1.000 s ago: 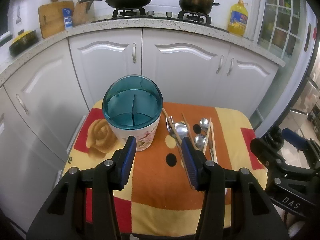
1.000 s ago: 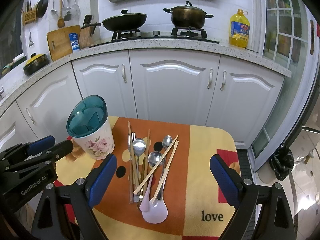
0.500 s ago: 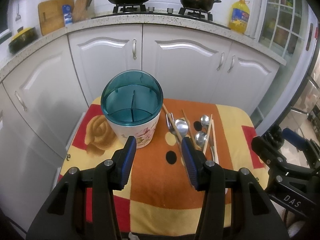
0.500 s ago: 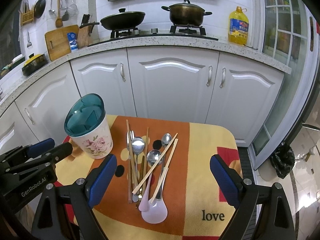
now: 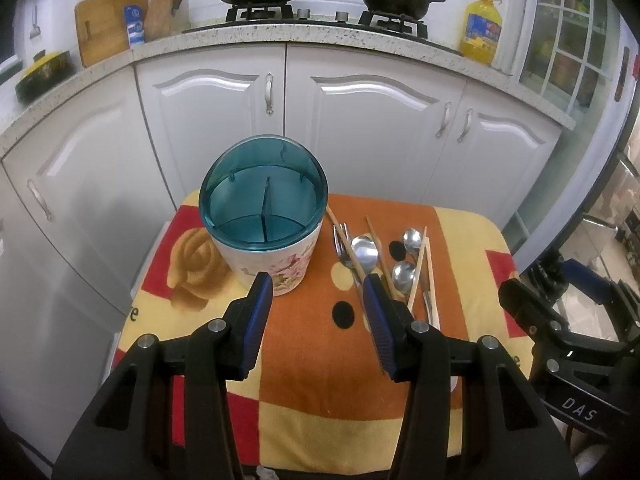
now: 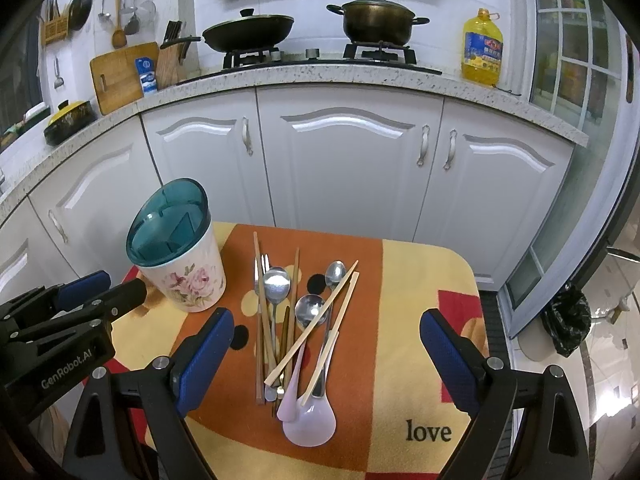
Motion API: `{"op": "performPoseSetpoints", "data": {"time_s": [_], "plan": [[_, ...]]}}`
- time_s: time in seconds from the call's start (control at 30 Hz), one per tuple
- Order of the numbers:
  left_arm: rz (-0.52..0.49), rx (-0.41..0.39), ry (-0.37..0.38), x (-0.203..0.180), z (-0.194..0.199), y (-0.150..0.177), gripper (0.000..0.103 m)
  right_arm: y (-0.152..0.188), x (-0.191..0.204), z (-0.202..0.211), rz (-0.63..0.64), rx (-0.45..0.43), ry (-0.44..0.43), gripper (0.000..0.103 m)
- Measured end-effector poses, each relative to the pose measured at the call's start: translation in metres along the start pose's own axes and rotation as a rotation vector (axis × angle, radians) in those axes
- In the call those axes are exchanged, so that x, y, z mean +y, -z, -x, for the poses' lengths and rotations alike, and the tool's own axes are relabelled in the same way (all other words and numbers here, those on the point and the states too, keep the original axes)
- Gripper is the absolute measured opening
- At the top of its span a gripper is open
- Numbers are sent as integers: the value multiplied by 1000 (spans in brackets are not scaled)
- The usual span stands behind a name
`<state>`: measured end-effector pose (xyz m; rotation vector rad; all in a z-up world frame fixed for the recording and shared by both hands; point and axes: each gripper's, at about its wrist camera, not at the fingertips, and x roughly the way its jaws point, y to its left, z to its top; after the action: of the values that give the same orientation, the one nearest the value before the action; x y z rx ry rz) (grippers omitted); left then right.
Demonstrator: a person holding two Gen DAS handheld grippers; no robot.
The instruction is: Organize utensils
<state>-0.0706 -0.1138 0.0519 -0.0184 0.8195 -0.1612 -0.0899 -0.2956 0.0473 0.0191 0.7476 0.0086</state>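
Observation:
A floral utensil holder (image 5: pixel 276 256) (image 6: pixel 188 276) with a teal divided top stands at the table's back left. A pile of utensils (image 6: pixel 296 320) (image 5: pixel 384 260) lies to its right: metal spoons, a fork, wooden chopsticks and pale plastic spoons (image 6: pixel 308 416). My left gripper (image 5: pixel 318 292) is open and empty, above the cloth just in front of the holder. My right gripper (image 6: pixel 326 332) is wide open and empty, held above the near end of the pile.
The small table carries an orange, yellow and red cloth (image 6: pixel 420 280). White kitchen cabinets (image 6: pixel 348 160) stand close behind it, with a stove, pots and a yellow oil bottle (image 6: pixel 482 48) on the counter. A black bin bag (image 6: pixel 568 320) sits on the floor at right.
Both grippers have shifted slightly; the holder and the utensils sit a little lower in view. Nothing was taken hold of.

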Motion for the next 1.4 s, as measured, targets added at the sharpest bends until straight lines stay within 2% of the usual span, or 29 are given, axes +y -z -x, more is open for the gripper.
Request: {"op": "performPoseSetpoints", "data": {"time_s": [0.8,1.17,1.23,1.4], "plan": [[5,13,5,-1,-9,0,46,1,-1,-8,-2,15,-3,94],[67,82,44,8,-29,5,46,10,-19,-25,-14,58,-20,94],[84,105,61,9,-35,7,46,14,-26,-33,-24,77,-28,91],[101,152,86,8,-51,14,46,23,-35,-61,-24,135,-66,73]]}}
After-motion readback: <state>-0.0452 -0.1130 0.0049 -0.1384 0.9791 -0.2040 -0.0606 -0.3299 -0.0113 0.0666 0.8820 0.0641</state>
